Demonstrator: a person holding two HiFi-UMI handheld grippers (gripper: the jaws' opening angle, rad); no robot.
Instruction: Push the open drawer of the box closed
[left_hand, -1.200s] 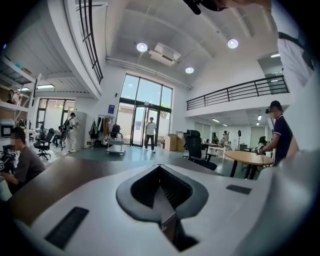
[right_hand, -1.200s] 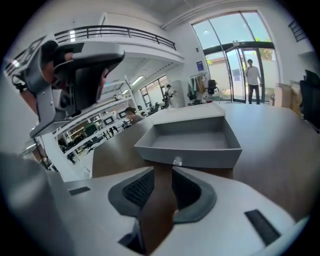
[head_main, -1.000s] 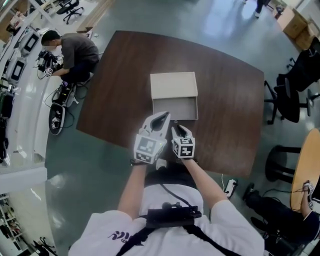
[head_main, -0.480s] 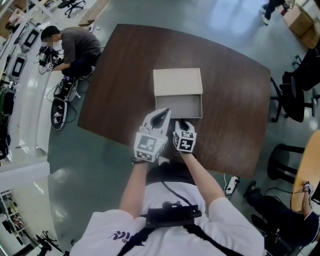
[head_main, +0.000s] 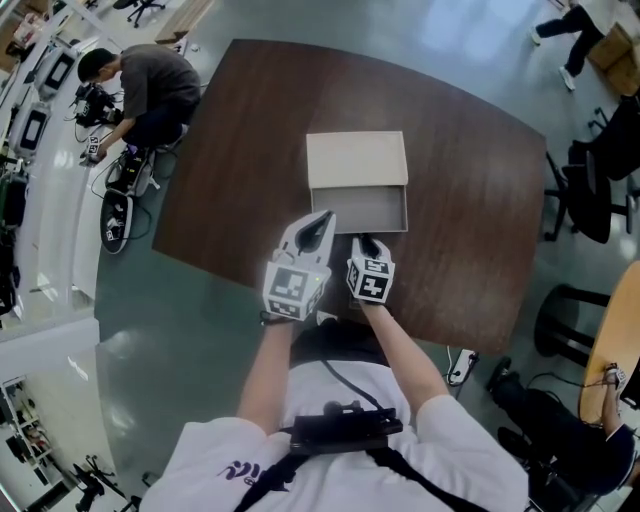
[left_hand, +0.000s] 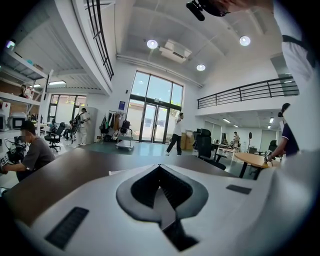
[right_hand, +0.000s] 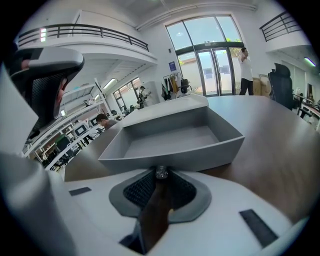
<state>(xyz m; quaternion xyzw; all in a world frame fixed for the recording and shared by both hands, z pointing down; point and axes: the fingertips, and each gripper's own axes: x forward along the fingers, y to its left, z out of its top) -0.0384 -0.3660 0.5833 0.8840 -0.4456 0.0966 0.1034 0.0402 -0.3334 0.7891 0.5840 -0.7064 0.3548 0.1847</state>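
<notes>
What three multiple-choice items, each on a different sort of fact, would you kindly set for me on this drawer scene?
1. Where are the tips of the right gripper?
A. At the front wall of the drawer.
B. On the box's lid.
C. Past the table's far edge.

2. What colour is the table?
A. White.
B. Dark brown.
C. Green.

3. How is the drawer?
A. Pushed fully in.
B. Lifted out of the box.
C. Pulled out and empty.

Answers:
1 A, the right gripper view shows the drawer's front right at the tips.
2 B, the head view shows a dark brown top.
3 C, the drawer sticks out of the box with nothing inside.
</notes>
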